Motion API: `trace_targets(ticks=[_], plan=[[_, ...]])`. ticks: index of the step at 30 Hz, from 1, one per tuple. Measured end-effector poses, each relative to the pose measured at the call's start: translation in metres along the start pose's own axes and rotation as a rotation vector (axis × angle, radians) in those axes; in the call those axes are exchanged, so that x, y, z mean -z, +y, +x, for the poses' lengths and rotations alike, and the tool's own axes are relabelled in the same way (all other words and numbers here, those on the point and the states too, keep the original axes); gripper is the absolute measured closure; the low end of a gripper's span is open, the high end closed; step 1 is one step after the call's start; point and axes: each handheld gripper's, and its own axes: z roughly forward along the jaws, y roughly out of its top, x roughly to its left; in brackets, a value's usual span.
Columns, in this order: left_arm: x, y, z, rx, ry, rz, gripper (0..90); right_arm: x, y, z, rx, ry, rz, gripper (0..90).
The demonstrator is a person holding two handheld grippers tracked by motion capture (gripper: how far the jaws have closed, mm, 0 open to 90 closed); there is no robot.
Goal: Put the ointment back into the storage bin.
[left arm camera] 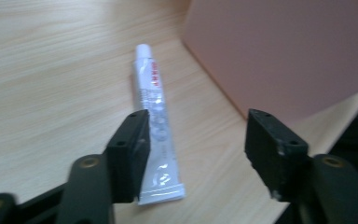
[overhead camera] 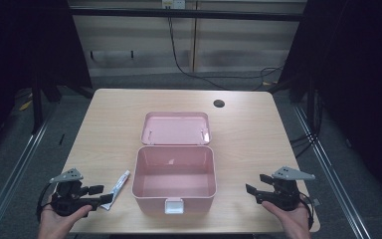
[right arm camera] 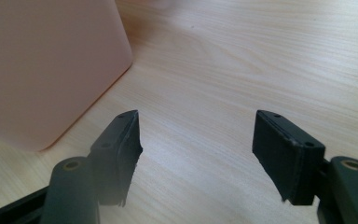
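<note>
- The pink box (overhead camera: pixel 173 179) stands open on the table (overhead camera: pixel 248 129).
- The left gripper (overhead camera: pixel 101 195) has its jaws spread near a white tube (left arm camera: pixel 156 121).
- The right gripper (overhead camera: pixel 256 185) has its jaws spread, holding nothing.

The red lettering on the white tube (left arm camera: pixel 154 122) is too blurred to read, the tube's lower side lies hidden behind one jaw, and the pink box (left arm camera: pixel 279 51) runs off the left gripper view's top and right edges.

Right claw (right arm camera: pixel 196 158) jaws spread wide over wooden table (right arm camera: pixel 261 60), pink box (right arm camera: pixel 42 65) corner at left
</note>
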Motion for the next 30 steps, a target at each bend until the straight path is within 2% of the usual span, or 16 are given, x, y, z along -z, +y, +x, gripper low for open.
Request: trace_targets(ticks=[4, 6, 13, 15, 17, 23, 25, 26, 28, 30], plan=[[0.004, 0.002, 0.0, 0.011, -0.032, -0.014, 40.3, 0.003, 0.0, 0.001, -0.024, -0.004, -0.019, 32.2], [0.004, 0.005, -0.001, -0.003, -0.035, 0.016, 40.3, 0.003, 0.001, 0.001, -0.034, 0.006, -0.02, 32.1], [0.0, 0.022, -0.014, -0.063, 0.013, 0.071, 39.6, 0.004, 0.004, 0.006, 0.0, 0.035, -0.048, 33.1], [-0.001, 0.024, -0.015, -0.08, 0.022, 0.092, 39.6, 0.005, 0.003, 0.006, -0.01, 0.053, -0.043, 38.5], [-0.001, 0.026, -0.016, -0.075, 0.018, 0.107, 40.7, 0.005, 0.003, 0.006, -0.019, 0.072, -0.027, 38.2], [-0.005, 0.039, -0.014, -0.083, 0.043, 0.155, 41.7, 0.005, 0.005, 0.007, -0.027, 0.074, -0.036, 35.5], [-0.007, 0.044, -0.013, -0.103, 0.066, 0.179, 43.2, 0.006, 0.005, 0.006, -0.035, 0.075, -0.036, 35.4], [-0.008, 0.046, -0.014, -0.107, 0.086, 0.174, 46.5, 0.006, 0.005, 0.006, -0.035, 0.081, -0.034, 34.7], [-0.01, 0.05, -0.014, -0.111, 0.081, 0.195, 47.9, 0.007, 0.005, 0.006, -0.03, 0.082, -0.036, 33.5], [-0.012, 0.054, -0.014, -0.134, 0.078, 0.224, 48.2, 0.007, 0.005, 0.006, -0.027, 0.092, -0.043, 32.9]])
